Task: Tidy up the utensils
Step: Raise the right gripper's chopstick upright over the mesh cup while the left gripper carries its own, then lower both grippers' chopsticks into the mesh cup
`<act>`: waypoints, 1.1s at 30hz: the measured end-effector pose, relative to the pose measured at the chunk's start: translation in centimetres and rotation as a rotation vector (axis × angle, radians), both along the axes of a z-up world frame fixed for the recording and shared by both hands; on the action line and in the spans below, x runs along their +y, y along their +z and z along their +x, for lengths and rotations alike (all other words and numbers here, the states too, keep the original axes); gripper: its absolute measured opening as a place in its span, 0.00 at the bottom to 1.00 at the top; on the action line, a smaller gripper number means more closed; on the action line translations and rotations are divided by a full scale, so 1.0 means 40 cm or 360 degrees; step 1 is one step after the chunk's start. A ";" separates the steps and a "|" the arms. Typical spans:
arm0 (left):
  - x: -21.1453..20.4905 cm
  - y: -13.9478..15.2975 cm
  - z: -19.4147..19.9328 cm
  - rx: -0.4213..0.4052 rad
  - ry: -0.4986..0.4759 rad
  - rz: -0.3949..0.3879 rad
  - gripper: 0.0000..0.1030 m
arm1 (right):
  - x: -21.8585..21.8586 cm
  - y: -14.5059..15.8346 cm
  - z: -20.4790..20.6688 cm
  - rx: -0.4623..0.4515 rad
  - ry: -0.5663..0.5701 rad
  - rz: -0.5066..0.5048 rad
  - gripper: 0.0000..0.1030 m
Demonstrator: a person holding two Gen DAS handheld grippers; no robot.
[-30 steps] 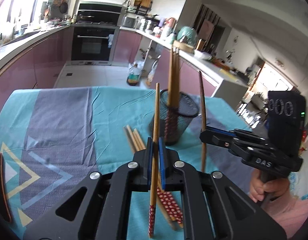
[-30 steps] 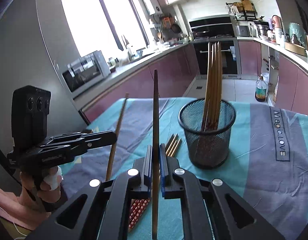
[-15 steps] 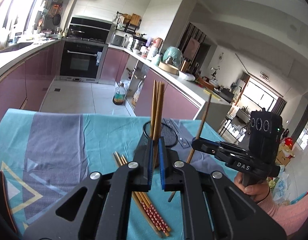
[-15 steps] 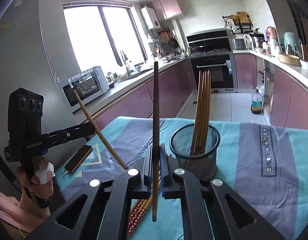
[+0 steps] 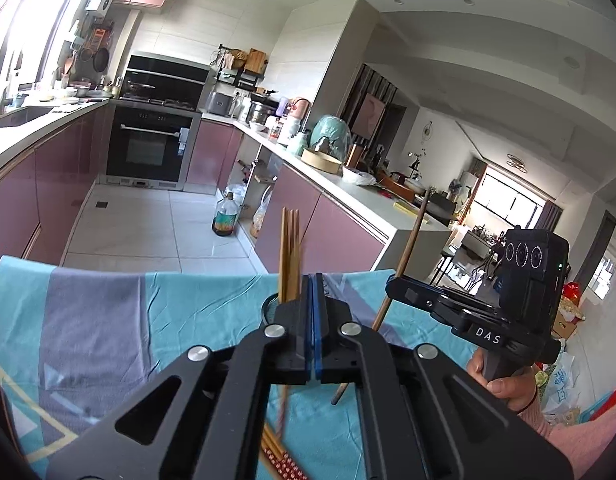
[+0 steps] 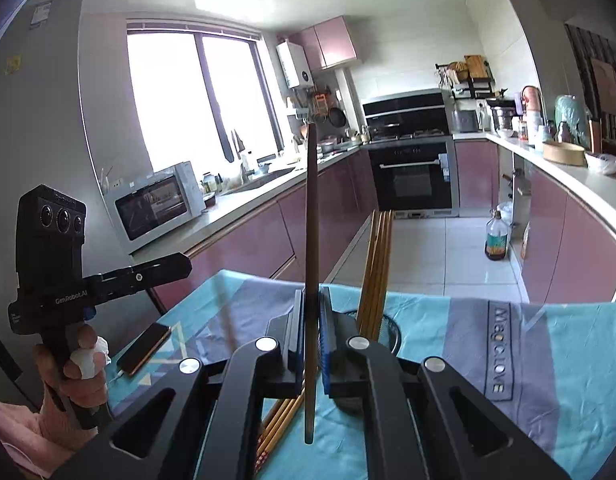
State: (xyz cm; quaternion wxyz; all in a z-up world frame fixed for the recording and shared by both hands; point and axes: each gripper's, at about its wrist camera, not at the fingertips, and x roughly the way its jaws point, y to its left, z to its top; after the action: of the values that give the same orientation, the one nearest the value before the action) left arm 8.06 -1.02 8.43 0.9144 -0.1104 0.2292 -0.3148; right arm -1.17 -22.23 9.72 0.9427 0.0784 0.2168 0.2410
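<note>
Kitchen floor lies open beyond the tablecloth's (image 5: 107,320) far edge while my right gripper (image 6: 310,336) clamps a dark chopstick (image 6: 311,220) and my left gripper (image 5: 310,320) pinches a pale chopstick (image 5: 282,408).

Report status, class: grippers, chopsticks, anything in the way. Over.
Right gripper shut on dark chopstick, upright. Left gripper shut; hold unclear. Mesh holder ahead, sticks standing inside; loose chopsticks on cloth. No obstruction seen.
</note>
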 end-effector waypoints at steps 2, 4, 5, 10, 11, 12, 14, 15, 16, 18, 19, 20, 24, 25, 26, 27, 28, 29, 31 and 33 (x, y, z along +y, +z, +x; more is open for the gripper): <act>-0.012 0.005 0.005 -0.0009 -0.0012 0.0010 0.01 | -0.006 0.006 0.007 -0.0008 0.0001 0.0006 0.05; -0.021 -0.003 0.013 0.0005 -0.0017 0.0025 0.01 | -0.004 0.000 0.008 -0.0006 0.0001 0.0001 0.05; -0.023 -0.013 0.016 0.0020 -0.0016 0.0038 0.01 | -0.003 -0.006 0.010 0.0005 0.0008 0.0004 0.05; -0.029 -0.080 0.047 0.0129 0.0043 0.0163 0.01 | -0.001 -0.043 0.022 0.0086 0.0025 0.0010 0.05; -0.030 -0.099 0.054 0.0152 0.0054 0.0198 0.01 | -0.002 -0.051 0.024 0.0105 0.0027 0.0011 0.05; -0.036 -0.121 0.060 0.0183 0.0064 0.0241 0.02 | 0.002 -0.054 0.026 0.0114 0.0028 0.0009 0.05; -0.050 -0.169 0.072 0.0235 0.0103 0.0348 0.04 | 0.004 -0.069 0.025 0.0136 0.0033 0.0008 0.05; -0.055 -0.194 0.078 0.0269 0.0103 0.0386 0.05 | 0.004 -0.077 0.026 0.0150 0.0034 0.0010 0.05; -0.063 -0.228 0.086 0.0322 0.0092 0.0420 0.07 | 0.004 -0.082 0.030 0.0161 0.0034 0.0011 0.05; -0.073 -0.278 0.097 0.0376 0.0098 0.0490 0.09 | 0.006 -0.093 0.031 0.0182 0.0036 0.0011 0.05; -0.079 -0.305 0.101 0.0403 0.0104 0.0533 0.09 | 0.006 -0.101 0.031 0.0197 0.0038 0.0012 0.05; -0.082 -0.330 0.107 0.0437 0.0104 0.0557 0.09 | 0.006 -0.105 0.032 0.0205 0.0039 0.0014 0.05; -0.082 -0.395 0.121 0.0519 0.0130 0.0621 0.10 | 0.004 -0.121 0.029 0.0228 0.0045 0.0016 0.05; -0.079 -0.408 0.124 0.0541 0.0133 0.0631 0.12 | 0.005 -0.125 0.028 0.0233 0.0046 0.0019 0.05; -0.078 -0.417 0.129 0.0552 0.0133 0.0637 0.12 | 0.006 -0.125 0.028 0.0237 0.0047 0.0020 0.05; -0.078 -0.424 0.132 0.0559 0.0137 0.0647 0.12 | 0.007 -0.129 0.029 0.0242 0.0049 0.0021 0.05; -0.079 -0.429 0.135 0.0566 0.0145 0.0661 0.12 | 0.006 -0.134 0.030 0.0247 0.0050 0.0021 0.05; -0.079 -0.436 0.138 0.0574 0.0150 0.0668 0.16 | 0.007 -0.136 0.031 0.0253 0.0051 0.0022 0.05; -0.078 -0.439 0.139 0.0566 0.0161 0.0677 0.20 | 0.009 -0.139 0.033 0.0258 0.0052 0.0018 0.05; -0.083 -0.441 0.142 0.0559 0.0158 0.0695 0.21 | 0.010 -0.141 0.034 0.0260 0.0049 0.0012 0.05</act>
State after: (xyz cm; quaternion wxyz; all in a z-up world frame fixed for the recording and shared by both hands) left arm 13.73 -4.33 -9.21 0.8771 0.0251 0.4408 -0.1889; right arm 0.18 -21.84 4.07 0.9178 0.0978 0.2932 0.2492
